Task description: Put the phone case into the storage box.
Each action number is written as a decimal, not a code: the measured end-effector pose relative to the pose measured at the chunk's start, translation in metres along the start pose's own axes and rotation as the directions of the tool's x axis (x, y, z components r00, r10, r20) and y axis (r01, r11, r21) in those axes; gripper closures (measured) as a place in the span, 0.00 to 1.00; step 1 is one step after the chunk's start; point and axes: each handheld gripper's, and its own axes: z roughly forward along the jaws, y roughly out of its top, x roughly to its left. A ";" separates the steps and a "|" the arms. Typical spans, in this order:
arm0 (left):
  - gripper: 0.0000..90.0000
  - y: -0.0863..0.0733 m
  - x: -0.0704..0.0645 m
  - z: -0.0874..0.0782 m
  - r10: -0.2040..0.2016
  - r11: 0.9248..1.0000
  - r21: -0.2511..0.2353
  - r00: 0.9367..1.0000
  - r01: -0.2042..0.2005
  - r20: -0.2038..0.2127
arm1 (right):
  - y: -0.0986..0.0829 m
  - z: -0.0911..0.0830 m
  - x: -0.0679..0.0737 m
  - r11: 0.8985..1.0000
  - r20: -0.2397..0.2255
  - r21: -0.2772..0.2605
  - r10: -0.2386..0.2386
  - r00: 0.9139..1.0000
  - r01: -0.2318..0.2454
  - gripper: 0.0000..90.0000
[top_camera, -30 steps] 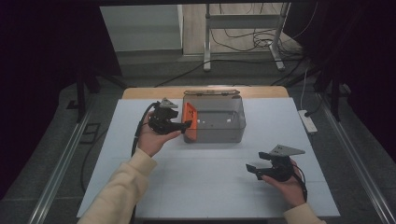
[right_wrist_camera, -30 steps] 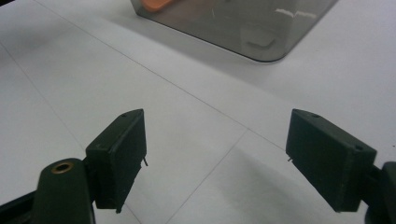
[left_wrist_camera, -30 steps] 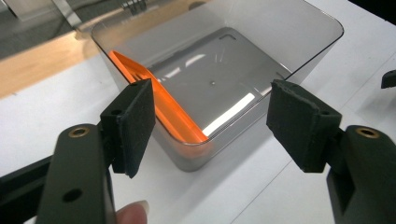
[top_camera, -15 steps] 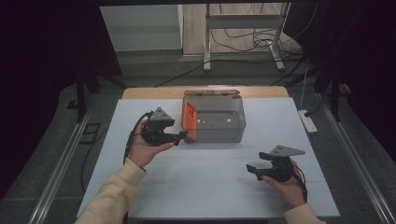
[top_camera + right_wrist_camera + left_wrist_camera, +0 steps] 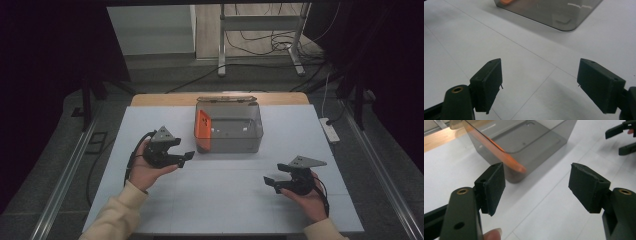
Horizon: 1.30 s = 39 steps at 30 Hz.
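A clear grey plastic box [image 5: 235, 131] stands at the back middle of the white table [image 5: 225, 205]. An orange latch [image 5: 202, 125] hangs on its left end, tilted outward. My left gripper [image 5: 186, 158] is held just left of the box, a short gap from the latch, open and empty. In the left gripper view, the jaws of the left gripper [image 5: 536, 182] stand wide apart, with the box [image 5: 534, 142] and the orange latch [image 5: 501, 155] beyond them. My right gripper [image 5: 274, 175] hovers at the front right, open and empty. The right gripper [image 5: 539, 80] faces the box corner [image 5: 559, 15].
A wooden strip [image 5: 160, 99] runs along the table's back edge. A white power strip [image 5: 330, 130] lies on the floor off the right edge. A metal stand [image 5: 260, 30] and cables sit on the floor behind. Bare table lies between the two grippers.
My left gripper has drawn back from the orange latch, leftward and toward the person, and now stands apart from the box. The right gripper has stayed put.
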 end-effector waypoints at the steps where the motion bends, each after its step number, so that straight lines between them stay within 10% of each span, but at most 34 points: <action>1: 0.33 -0.003 0.000 -0.001 0.000 1.000 0.002 1.000 0.000 0.000 | 0.000 0.000 0.000 1.000 0.003 0.004 -0.001 1.000 0.001 0.22; 39: 0.30 -0.101 0.020 -0.020 -0.111 0.994 0.003 0.992 0.111 -0.066 | -0.001 -0.001 -0.001 1.000 -0.024 -0.017 0.017 1.000 -0.017 0.22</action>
